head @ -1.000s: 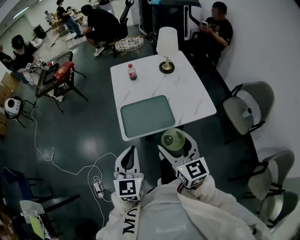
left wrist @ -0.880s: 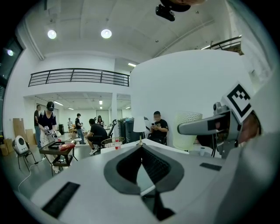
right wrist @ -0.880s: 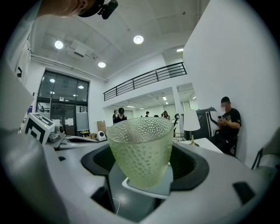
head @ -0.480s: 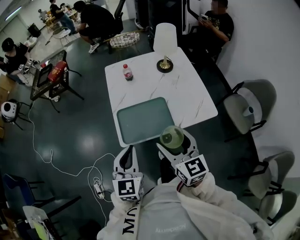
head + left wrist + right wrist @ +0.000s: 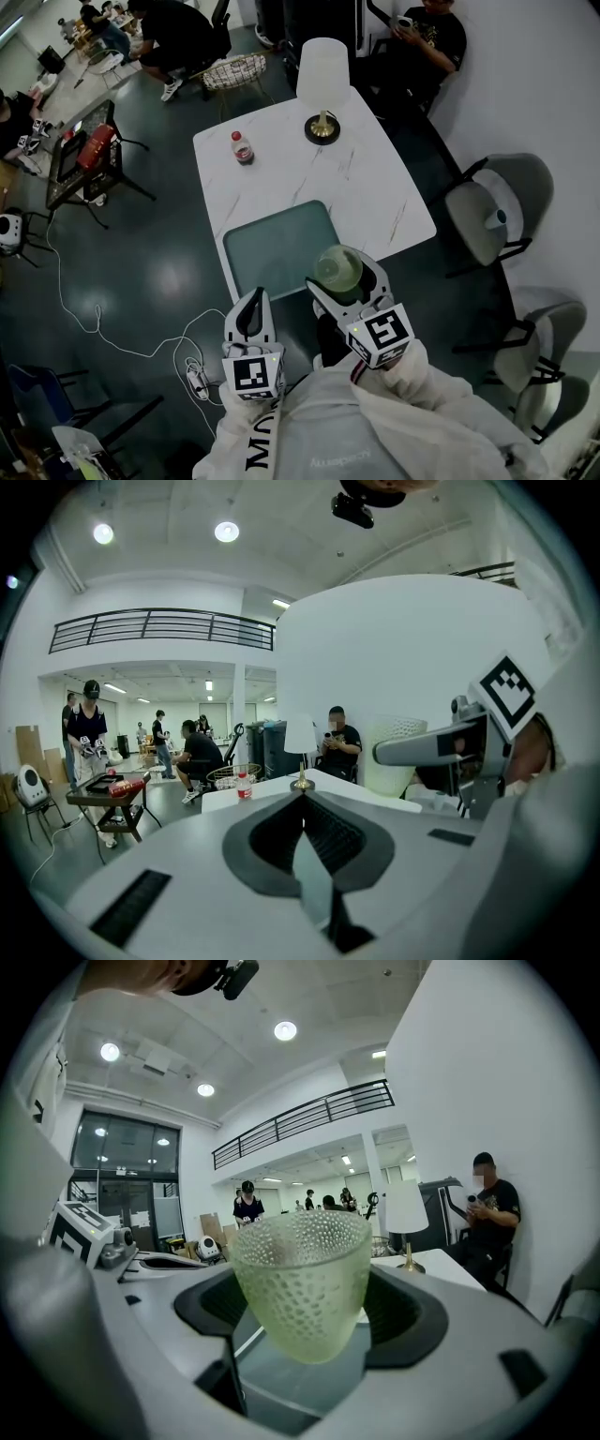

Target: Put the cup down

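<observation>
A pale green, dimpled glass cup (image 5: 338,269) (image 5: 302,1279) stands upright between the jaws of my right gripper (image 5: 343,278) (image 5: 302,1312), which is shut on it. In the head view the cup hangs in the air over the near right corner of a teal tray (image 5: 272,246) that lies on the white marble table (image 5: 375,202). My left gripper (image 5: 251,317) (image 5: 302,803) is held lower left of the cup, short of the table's near edge. Its jaws meet with nothing in them.
A white lamp (image 5: 322,73) and a small red-labelled bottle (image 5: 242,147) stand at the table's far end. Grey chairs (image 5: 495,214) are at the right. A cable and power strip (image 5: 195,377) lie on the dark floor at the left. Several people sit beyond the table.
Both grippers have come forward toward the table. The cup, earlier in front of the table's near edge, is now over the tray's near right corner. The grip is unchanged.
</observation>
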